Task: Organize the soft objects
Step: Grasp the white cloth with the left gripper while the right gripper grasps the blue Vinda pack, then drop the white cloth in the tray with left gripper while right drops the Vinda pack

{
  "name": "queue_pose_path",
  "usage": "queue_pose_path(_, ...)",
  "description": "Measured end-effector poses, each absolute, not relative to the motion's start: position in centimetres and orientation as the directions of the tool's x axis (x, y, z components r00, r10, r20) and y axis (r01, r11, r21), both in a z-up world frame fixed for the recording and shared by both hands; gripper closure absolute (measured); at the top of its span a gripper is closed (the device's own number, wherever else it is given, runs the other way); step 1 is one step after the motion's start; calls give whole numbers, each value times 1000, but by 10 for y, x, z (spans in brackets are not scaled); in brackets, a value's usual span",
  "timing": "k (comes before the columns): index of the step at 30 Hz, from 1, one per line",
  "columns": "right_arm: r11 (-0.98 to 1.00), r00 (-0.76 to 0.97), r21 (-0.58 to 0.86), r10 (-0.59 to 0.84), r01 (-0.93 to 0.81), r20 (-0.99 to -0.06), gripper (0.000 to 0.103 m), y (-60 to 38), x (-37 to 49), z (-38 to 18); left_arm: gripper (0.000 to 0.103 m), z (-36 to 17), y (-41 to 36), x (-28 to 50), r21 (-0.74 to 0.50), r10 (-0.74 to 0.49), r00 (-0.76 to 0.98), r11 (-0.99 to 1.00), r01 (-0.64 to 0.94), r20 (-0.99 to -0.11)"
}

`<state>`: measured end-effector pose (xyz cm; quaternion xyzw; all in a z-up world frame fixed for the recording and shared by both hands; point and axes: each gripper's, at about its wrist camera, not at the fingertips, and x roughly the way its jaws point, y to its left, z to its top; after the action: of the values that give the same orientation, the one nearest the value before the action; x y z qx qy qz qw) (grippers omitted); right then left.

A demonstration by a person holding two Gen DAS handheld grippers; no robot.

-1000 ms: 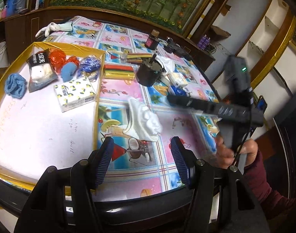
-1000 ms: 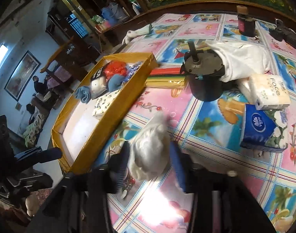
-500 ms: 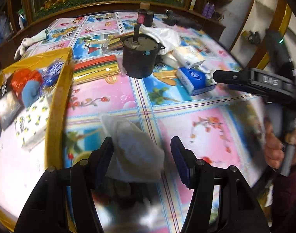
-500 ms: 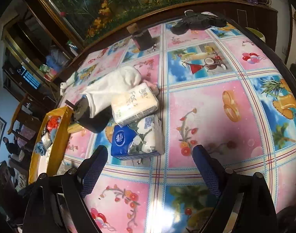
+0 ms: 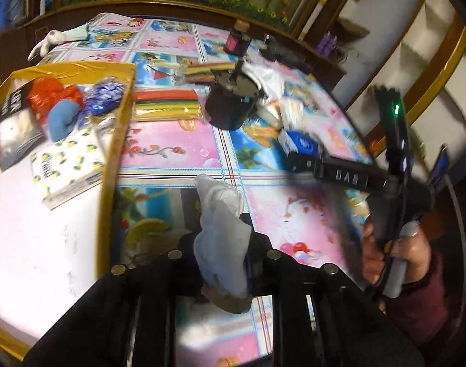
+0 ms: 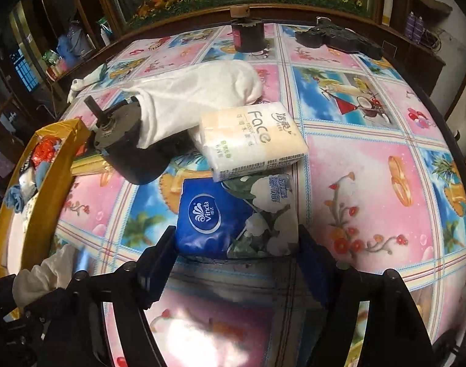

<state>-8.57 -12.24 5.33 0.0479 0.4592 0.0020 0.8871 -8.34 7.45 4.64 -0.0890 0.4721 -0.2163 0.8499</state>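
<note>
With left jaws pinching the limp white cloth [image 5: 222, 238], my right gripper [image 6: 236, 263], jaws spread, flanks the squashy, light Vinda tissue pack [image 6: 233, 217] near the gold tray [image 6: 54, 171]; grip mid-body.

"Vinda" marks the blue tissue pack [image 6: 214, 217]; "Face" the cream pack [image 6: 253, 140].

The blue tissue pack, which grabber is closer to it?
Right. The right gripper is open with the blue tissue pack between its fingers. The left gripper is farther away, shut on a white cloth.
</note>
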Motion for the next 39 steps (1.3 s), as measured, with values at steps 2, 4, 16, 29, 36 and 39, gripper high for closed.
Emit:
queue_pose_path(2, 995, 590, 90, 52, 35, -806, 30, -124, -99, 59, 87, 58, 96, -91, -415, -492, 477, 870, 264, -728)
queue_pose_path(4, 994, 601, 111, 79, 15, -795, 30, -121, -114, 66, 87, 69, 119, -98, -428, -487, 510, 872, 237, -709)
queue_pose_path(16, 948, 625, 126, 288, -290, -725, 30, -19, -146, 113, 86, 48, 246, -81, -320, -236, 556, 946, -58, -797)
queue_pose_path(29, 829, 466, 33, 346, -558, -814, 29, 141, -101, 74, 68, 29, 307, -31, -452, -307, 560, 881, -138, -770)
queue_pose_path(36, 793, 448, -44, 297, -608, -844, 21, 198, -66, 47, 52, 68, 318, -82, -431, -237, 693, 895, -117, -681)
queue_pose_path(39, 810, 475, -70, 269, -583, -838, 15, 208, -54, 41, 43, 84, 317, -103, -356, -144, 741, 924, -137, -656)
